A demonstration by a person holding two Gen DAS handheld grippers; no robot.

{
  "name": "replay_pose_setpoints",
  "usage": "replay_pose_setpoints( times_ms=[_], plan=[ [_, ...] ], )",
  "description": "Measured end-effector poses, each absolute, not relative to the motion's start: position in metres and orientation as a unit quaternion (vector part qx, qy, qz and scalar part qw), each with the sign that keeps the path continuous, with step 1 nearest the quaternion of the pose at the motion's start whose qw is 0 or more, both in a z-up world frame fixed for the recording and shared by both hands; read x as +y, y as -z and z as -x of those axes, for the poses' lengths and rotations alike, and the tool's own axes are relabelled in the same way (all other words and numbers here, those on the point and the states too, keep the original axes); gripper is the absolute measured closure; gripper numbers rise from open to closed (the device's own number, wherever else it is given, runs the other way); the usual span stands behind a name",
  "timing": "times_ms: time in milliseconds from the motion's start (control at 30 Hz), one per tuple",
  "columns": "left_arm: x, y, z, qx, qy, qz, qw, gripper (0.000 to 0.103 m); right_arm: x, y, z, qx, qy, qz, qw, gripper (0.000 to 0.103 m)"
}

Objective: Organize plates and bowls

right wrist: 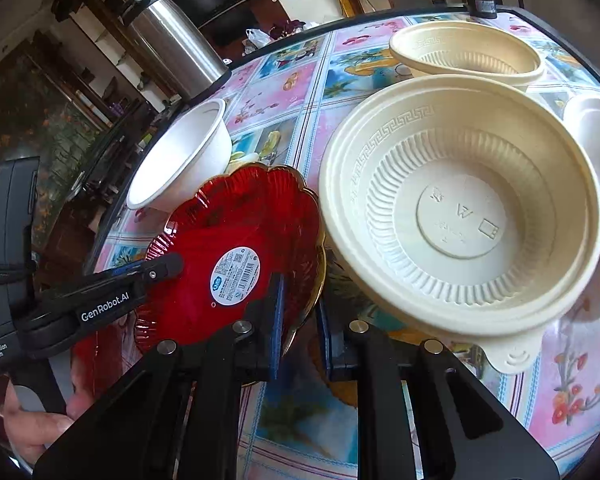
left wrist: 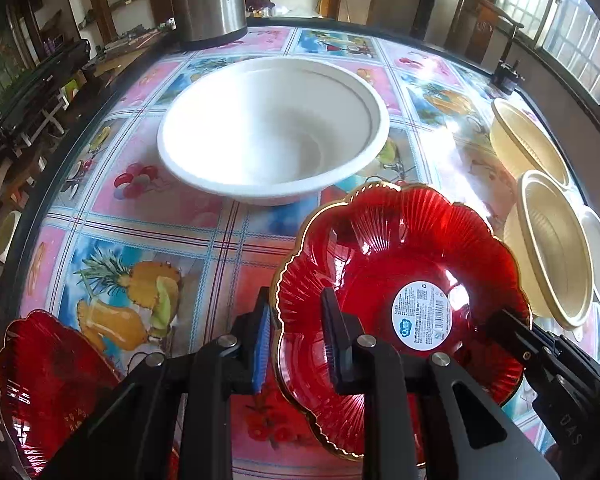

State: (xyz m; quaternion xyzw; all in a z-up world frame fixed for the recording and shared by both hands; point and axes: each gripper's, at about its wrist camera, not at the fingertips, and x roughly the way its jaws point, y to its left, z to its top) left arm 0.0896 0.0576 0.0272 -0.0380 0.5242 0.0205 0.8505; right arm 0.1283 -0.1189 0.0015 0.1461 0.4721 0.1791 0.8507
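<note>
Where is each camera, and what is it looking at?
Left wrist: on the left gripper, looking down at the red plate it pinches; white bowl behind; right gripper's tip shows.
Right wrist: on the right gripper, shut on the plate's other rim, beige bowl beside; the left gripper and a hand show.
Shared: red plate, white bowl, beige bowls, steel flask.

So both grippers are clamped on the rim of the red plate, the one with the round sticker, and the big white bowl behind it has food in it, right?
Not quite: the white bowl is empty, as the left wrist view shows. The rest holds: left gripper and right gripper both clamp the red plate.
</note>
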Motion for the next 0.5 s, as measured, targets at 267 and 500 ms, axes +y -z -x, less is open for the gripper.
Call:
replay_pose_setpoints(
  times_ms=[267, 500],
  plan=[
    [0.063, -0.047, -0.072, 0.505, -0.017, 0.045, 0.862, 0.082, -0.115, -0.017, -0.111, 0.460, -0.184, -0.137, 0.858, 0.088],
    [0.073, -0.061, -0.053, 0.496, -0.014, 0.053, 0.867, 0.082, -0.108, -0.038, -0.096, 0.447, -0.189, -0.126, 0.865, 0.088]
  ],
)
